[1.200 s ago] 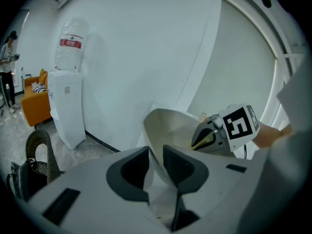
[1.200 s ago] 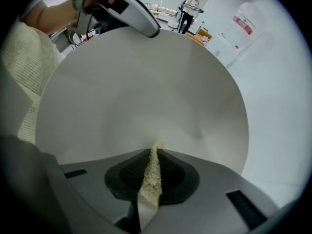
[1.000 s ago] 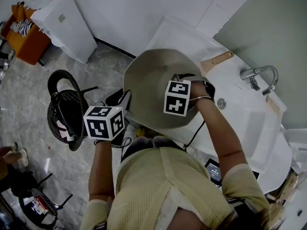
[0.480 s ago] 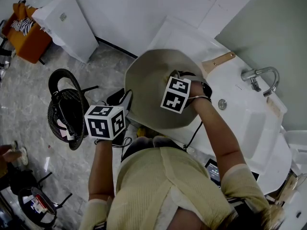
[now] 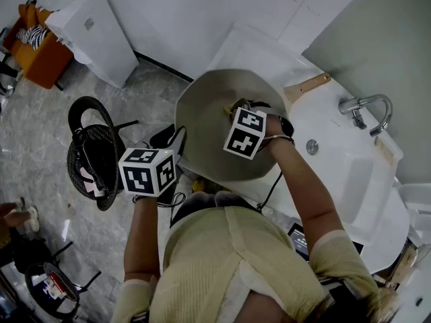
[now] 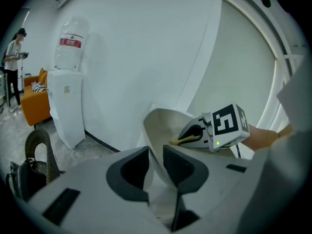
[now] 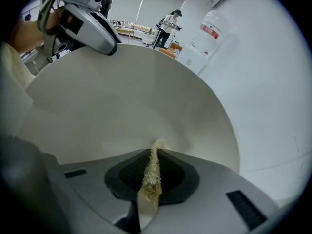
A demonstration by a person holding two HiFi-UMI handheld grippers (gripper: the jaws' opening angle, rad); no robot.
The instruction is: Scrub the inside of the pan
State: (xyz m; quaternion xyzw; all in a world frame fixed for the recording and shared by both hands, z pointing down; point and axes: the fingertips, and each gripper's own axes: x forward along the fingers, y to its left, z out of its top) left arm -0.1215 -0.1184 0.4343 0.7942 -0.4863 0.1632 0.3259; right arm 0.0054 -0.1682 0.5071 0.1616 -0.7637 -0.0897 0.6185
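Ok so, starting at the left: the left hand-held gripper [image 6: 156,165] is clamping onto the near rim of the big round beige pan [image 5: 205,110]. The thin pan wall is running right between its two dark jaws, so that hand is doing the steadying. The pan is sitting tilted at the left end of the white counter [image 5: 256,51], just beside the white sink basin [image 5: 350,170], with its open inside facing up and toward the person's right side. Can't tell whether its bottom is actually resting on the counter or is being held off it.

Moving right, the right hand-held gripper [image 7: 152,172] is reaching steeply down into the bowl, jaws squeezing together on a thin yellowish scouring pad [image 7: 155,151]. The pad is showing edge-on, its long axis running straight out along the jaws, and its tip is touching the pan's inner wall.

The bit that matters, I'm guessing: the rest of the inner surface is lying ahead of and around the pad, stretching back toward the left gripper's side. The right hand is the one inside the bowl, so it's the one doing the scrubbing. The next stroke is probably going to need the pad dragging across the wall while the left one is bracing the rim.
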